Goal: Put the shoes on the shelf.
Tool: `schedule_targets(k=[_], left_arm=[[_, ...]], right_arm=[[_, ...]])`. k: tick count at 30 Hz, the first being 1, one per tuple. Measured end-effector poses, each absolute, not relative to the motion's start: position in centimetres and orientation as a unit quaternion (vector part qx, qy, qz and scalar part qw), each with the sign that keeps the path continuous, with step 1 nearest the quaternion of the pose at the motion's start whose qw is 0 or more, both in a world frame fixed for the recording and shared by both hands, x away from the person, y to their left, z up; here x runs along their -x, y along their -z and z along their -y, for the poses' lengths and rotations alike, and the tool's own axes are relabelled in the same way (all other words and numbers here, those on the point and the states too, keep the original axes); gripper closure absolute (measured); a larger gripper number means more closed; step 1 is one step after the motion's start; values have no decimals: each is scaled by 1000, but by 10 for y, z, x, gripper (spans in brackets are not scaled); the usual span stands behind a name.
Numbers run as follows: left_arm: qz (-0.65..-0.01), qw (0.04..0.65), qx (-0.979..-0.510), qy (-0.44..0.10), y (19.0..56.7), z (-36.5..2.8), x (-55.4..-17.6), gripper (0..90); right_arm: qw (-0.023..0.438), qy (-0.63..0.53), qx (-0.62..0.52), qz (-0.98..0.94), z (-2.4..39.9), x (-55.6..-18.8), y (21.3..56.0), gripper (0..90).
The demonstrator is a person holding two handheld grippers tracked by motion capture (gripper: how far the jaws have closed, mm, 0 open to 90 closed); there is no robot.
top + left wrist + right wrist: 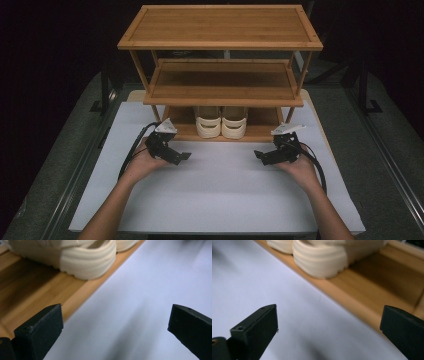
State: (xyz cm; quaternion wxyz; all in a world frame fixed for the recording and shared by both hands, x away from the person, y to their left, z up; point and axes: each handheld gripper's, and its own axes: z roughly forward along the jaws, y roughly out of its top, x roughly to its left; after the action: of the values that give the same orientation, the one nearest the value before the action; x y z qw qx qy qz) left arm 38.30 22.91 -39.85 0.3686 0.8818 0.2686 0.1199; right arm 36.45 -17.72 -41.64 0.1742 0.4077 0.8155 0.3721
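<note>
A pair of cream sandals sits side by side on the bottom shelf of a three-tier bamboo rack: the left sandal and the right sandal. The left sandal fills the top of the left gripper view; the right sandal is close in the right gripper view. My left gripper rests low on the white mat, left of the sandals, open and empty. My right gripper mirrors it on the right, open and empty. Both point inward.
The rack stands at the far edge of a white mat on a grey table. Its middle shelf and top shelf are bare. Dark stand legs flank the rack at the back. Cables trail from both grippers.
</note>
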Motion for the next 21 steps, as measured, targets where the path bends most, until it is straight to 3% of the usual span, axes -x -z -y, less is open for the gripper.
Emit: schedule_targets(k=[21], left_arm=[[-306, 360, -867, -158, 424, -301, -301, 0]], right_arm=[[211, -345, -468, -786, 233, -281, 442, 14]])
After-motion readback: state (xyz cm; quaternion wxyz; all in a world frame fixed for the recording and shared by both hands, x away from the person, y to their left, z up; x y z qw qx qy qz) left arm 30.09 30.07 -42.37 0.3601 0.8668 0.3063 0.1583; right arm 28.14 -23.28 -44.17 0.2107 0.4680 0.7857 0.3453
